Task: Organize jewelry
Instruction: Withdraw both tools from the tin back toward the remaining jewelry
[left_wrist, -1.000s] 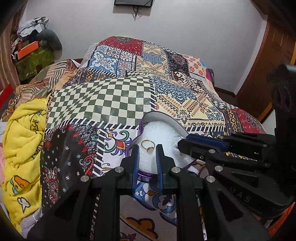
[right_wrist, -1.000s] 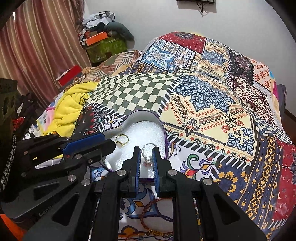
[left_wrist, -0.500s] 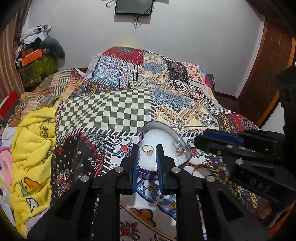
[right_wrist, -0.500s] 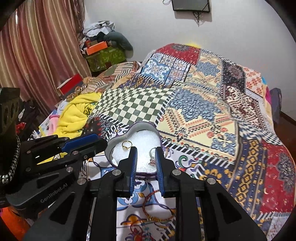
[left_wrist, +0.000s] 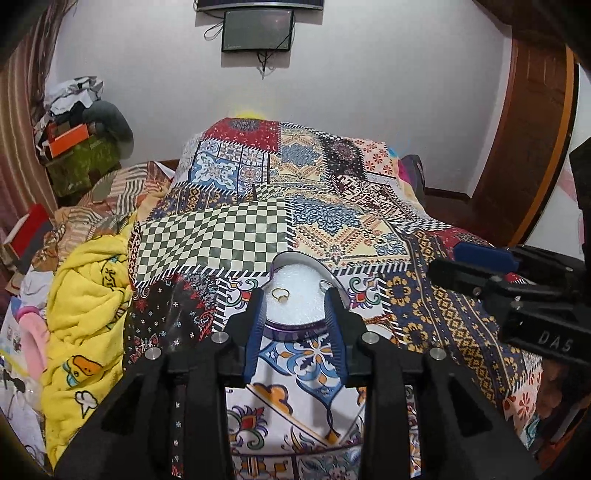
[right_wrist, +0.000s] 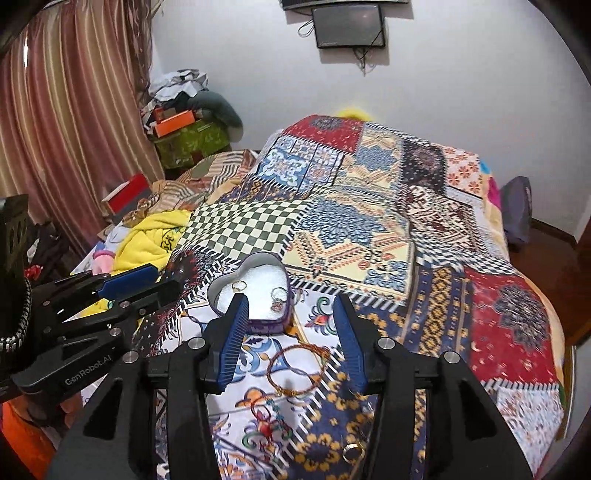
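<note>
Where print shows, "GenRobot.AI" on left gripper (right_wrist: 110, 291), "DAS" on right gripper (left_wrist: 476, 266).

The left tool's finger (left_wrist: 334, 314) hides part of the silver ring (left_wrist: 324, 285)

We see a bed under a patchwork quilt (right_wrist: 369, 229), bearing a heart-shaped tin (right_wrist: 255, 323), a beaded bracelet (right_wrist: 295, 369) just beside it, a loose ring (right_wrist: 351, 451) nearer us, and a yellow towel (left_wrist: 85, 306).

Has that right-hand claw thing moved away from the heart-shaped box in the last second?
Yes. The right gripper has pulled back and up from the heart-shaped box, which looks smaller now. Its jaws have just been opening, with nothing between them; the silver ring lies inside.
</note>
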